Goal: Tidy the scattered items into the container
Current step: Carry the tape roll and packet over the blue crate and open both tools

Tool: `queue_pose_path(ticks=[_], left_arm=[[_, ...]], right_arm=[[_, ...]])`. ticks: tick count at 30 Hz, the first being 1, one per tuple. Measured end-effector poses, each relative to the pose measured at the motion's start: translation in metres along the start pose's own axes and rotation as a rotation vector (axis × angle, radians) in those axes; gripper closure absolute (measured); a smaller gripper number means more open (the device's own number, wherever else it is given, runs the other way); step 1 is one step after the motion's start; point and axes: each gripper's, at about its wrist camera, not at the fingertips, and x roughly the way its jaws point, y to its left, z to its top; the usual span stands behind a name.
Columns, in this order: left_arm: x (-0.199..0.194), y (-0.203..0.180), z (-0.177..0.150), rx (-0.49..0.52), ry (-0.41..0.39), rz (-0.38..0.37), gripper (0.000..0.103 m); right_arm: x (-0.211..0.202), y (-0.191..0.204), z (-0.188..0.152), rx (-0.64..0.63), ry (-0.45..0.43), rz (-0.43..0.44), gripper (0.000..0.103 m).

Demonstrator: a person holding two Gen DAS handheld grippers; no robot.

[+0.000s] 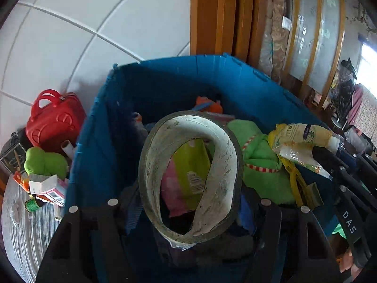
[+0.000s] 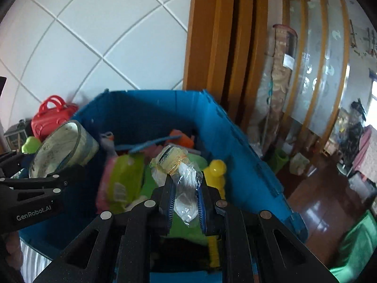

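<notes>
A blue bin (image 1: 165, 75) fills both views (image 2: 146, 103) and holds a green plush, a green-pink packet (image 1: 188, 172), an orange toy and other items. My left gripper (image 1: 188, 231) is shut on a worn roll of tape (image 1: 223, 165) and holds it over the bin; the roll also shows in the right wrist view (image 2: 66, 148). My right gripper (image 2: 186, 200) is shut on a clear plastic packet with a yellowish top (image 2: 174, 162), held above the bin's contents. That packet shows at the right of the left wrist view (image 1: 299, 141).
Left of the bin lie a red toy case (image 1: 55, 120), a green plush (image 1: 44, 162), small boxes (image 1: 47, 188) and a small bottle (image 1: 31, 205) on a pale surface. Wooden door frames (image 1: 219, 14) and a tiled wall (image 1: 94, 23) stand behind. A green bag (image 2: 355, 243) lies on the floor at right.
</notes>
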Motion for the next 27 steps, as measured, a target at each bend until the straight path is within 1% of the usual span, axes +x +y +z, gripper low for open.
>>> queue_pose_path(ticks=[2, 3, 4, 5, 7, 11, 13, 15, 16, 17, 18, 19, 21, 22, 23, 24, 25, 26, 27], left_arm=[[0.012, -0.015, 0.001, -0.003, 0.049, -0.012, 0.036], [0.014, -0.022, 0.001, 0.002, 0.059, -0.024, 0.036], [0.016, -0.028, 0.001, 0.009, 0.069, -0.016, 0.036], [0.016, -0.034, 0.002, 0.015, 0.072, -0.003, 0.035], [0.016, -0.043, 0.003, 0.023, 0.073, 0.000, 0.034], [0.016, -0.046, 0.001, 0.021, 0.066, 0.031, 0.033], [0.014, -0.042, -0.001, 0.013, 0.058, 0.036, 0.027], [0.013, -0.040, 0.003, 0.019, 0.033, 0.041, 0.022], [0.010, -0.039, 0.003, 0.023, 0.017, 0.046, 0.020], [0.007, -0.038, 0.004, 0.025, 0.004, 0.050, 0.019], [0.004, -0.037, 0.004, 0.021, -0.003, 0.052, 0.015], [0.003, -0.033, 0.005, 0.016, -0.011, 0.053, 0.012], [-0.004, -0.029, 0.004, 0.014, -0.032, 0.064, 0.009], [-0.008, -0.027, 0.004, 0.012, -0.043, 0.069, 0.009], [-0.011, -0.024, 0.003, 0.010, -0.054, 0.070, 0.008], [-0.016, -0.021, 0.002, 0.006, -0.067, 0.074, 0.008], [-0.021, -0.017, 0.001, 0.004, -0.081, 0.076, 0.007], [-0.027, -0.012, -0.001, 0.001, -0.095, 0.077, 0.007], [-0.033, -0.007, -0.003, -0.003, -0.109, 0.079, 0.005]], right_arm=[[0.017, -0.014, -0.003, -0.021, 0.040, 0.011, 0.086], [0.022, -0.019, -0.008, -0.028, 0.056, 0.013, 0.086], [0.026, -0.023, -0.009, -0.034, 0.073, 0.015, 0.086], [0.030, -0.028, -0.011, -0.035, 0.086, 0.022, 0.086], [0.036, -0.035, -0.013, -0.037, 0.104, 0.037, 0.085], [0.044, -0.041, -0.013, -0.059, 0.112, 0.047, 0.085], [0.048, -0.043, -0.014, -0.062, 0.108, 0.048, 0.084], [0.049, -0.042, -0.013, -0.066, 0.108, 0.049, 0.076], [0.048, -0.042, -0.013, -0.067, 0.107, 0.049, 0.068], [0.047, -0.042, -0.014, -0.070, 0.106, 0.048, 0.055], [0.048, -0.042, -0.012, -0.071, 0.103, 0.047, 0.048], [0.047, -0.043, -0.012, -0.071, 0.100, 0.045, 0.038], [0.043, -0.043, -0.011, -0.071, 0.086, 0.044, 0.035], [0.040, -0.043, -0.011, -0.069, 0.078, 0.046, 0.029], [0.038, -0.043, -0.010, -0.066, 0.072, 0.045, 0.019], [0.035, -0.042, -0.010, -0.066, 0.066, 0.037, 0.014], [0.032, -0.040, -0.009, -0.064, 0.058, 0.028, 0.006], [0.030, -0.039, -0.008, -0.062, 0.050, 0.024, 0.002], [0.026, -0.037, -0.007, -0.057, 0.042, 0.021, 0.001]])
